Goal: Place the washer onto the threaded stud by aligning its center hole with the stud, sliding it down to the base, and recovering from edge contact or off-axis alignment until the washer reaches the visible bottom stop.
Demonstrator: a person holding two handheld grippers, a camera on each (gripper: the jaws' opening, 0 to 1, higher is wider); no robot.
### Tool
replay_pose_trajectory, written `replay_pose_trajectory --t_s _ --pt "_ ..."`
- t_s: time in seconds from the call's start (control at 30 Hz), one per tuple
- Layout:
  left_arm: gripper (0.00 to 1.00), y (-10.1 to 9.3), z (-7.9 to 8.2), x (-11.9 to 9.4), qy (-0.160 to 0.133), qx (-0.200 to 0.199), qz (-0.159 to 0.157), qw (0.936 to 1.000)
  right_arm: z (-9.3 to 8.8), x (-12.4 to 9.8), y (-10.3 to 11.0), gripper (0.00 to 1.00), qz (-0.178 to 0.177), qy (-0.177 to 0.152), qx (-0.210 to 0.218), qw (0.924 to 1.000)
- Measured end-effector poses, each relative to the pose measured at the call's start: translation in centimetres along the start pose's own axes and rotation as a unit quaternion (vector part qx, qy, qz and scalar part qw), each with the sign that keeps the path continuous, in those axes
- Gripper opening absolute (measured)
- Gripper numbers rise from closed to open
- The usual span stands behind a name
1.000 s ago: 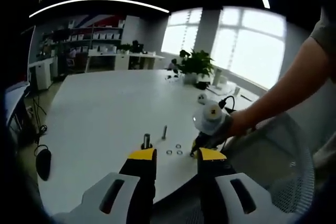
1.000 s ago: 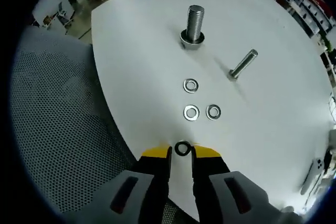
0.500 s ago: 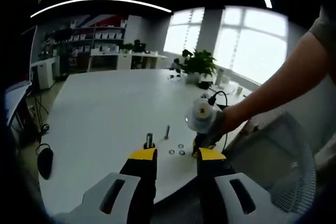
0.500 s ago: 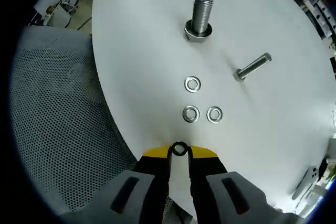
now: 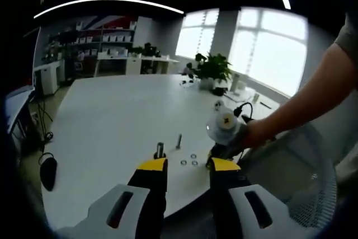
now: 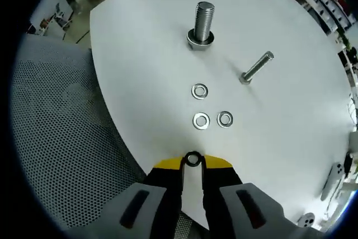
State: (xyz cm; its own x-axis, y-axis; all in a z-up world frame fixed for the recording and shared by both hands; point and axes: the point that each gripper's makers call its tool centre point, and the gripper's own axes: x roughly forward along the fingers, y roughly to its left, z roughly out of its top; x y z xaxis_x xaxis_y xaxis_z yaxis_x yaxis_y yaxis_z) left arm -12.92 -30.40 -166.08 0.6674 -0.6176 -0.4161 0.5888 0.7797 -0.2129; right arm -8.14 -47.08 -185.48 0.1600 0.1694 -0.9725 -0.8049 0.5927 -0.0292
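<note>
In the right gripper view my right gripper (image 6: 193,161) is shut on a small dark washer (image 6: 193,159), held above the near edge of the white table (image 6: 291,110). Ahead stands the large threaded stud (image 6: 203,23) upright on its base. A smaller bolt (image 6: 256,67) stands tilted to its right. Three loose washers (image 6: 201,120) lie between the stud and my gripper. In the left gripper view my left gripper (image 5: 187,165) is open, back from the table edge. The stud (image 5: 160,149) and smaller bolt (image 5: 179,140) stand beyond its jaws, and the right gripper (image 5: 222,130) hangs at the right in a person's hand.
A grey mesh chair (image 6: 61,138) lies left of the table in the right gripper view and shows at the right (image 5: 302,177) in the left gripper view. A potted plant (image 5: 211,70) and small items stand at the table's far side. A phone-like object (image 6: 334,177) rests at the right.
The right gripper view has shifted slightly; the stud and washers sit a little more to the left. The right gripper has drifted a bit in the left gripper view. The washer stays gripped.
</note>
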Motion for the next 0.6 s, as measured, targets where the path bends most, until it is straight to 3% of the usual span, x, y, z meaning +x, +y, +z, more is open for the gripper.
replay_pose_trajectory --t_s 0.2,0.4,0.6 --pt "0.28 0.0 -0.1 0.0 0.001 -0.002 0.001 1.0 0.2 0.0 0.1 0.13 -0.001 0.003 -0.02 0.9998" --pt "0.28 0.0 -0.1 0.0 0.001 -0.003 0.0 1.0 0.5 0.0 -0.3 0.13 -0.011 -0.001 -0.008 0.9999" --pt "0.28 -0.1 0.0 0.0 0.0 -0.001 -0.004 1.0 1.7 -1.6 -1.5 0.13 -0.014 -0.021 -0.001 0.9997"
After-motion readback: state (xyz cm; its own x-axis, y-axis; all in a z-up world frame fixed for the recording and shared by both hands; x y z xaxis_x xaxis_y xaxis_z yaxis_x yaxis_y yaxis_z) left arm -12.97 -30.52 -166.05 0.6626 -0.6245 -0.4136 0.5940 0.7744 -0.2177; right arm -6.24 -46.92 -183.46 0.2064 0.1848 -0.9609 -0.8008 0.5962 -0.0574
